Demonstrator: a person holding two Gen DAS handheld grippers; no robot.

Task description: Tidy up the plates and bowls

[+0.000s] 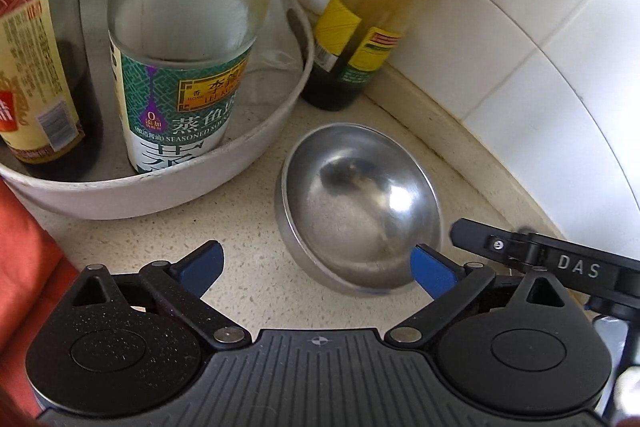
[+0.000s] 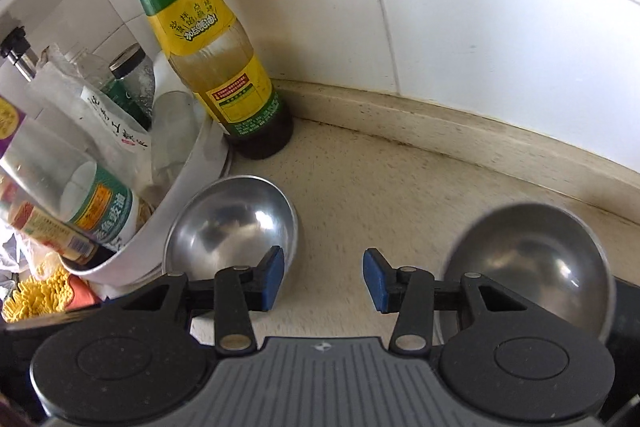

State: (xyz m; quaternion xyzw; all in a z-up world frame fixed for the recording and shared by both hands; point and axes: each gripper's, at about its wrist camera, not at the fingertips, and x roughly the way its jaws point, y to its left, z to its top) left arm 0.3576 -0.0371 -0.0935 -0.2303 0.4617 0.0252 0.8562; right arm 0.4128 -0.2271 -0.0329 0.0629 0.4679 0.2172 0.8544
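Kitchen corner, speckled beige table (image 2: 360,187) against white wall tiles. Two small steel bowls in sight, both sitting apart, not stacked. First steel bowl (image 1: 356,207) on the table just beside a white tub (image 1: 160,195) crowded with sauce bottles, among them a green-labelled soy sauce bottle (image 1: 180,107); same bowl seen at (image 2: 232,223) in the right wrist view. Second steel bowl (image 2: 528,263) further right, well apart from the first, partly hidden behind the right tool's body. Tall yellow-and-green bottle (image 2: 216,47) standing in the corner behind the first bowl. Left gripper (image 1: 316,263) with jaws spread wide, holding nothing, one blue pad overlapping the near rim of the first bowl; contact with the rim impossible to confirm. Right gripper (image 2: 324,279) with jaws also apart and empty, aimed at the bare table between the two bowls. No plates visible anywhere. Judged from this: sorting at an early stage, or at least nothing gathered here yet; bowls left to be nested or moved together, plates still to be found. Orange cloth (image 1: 24,247) at the left edge.
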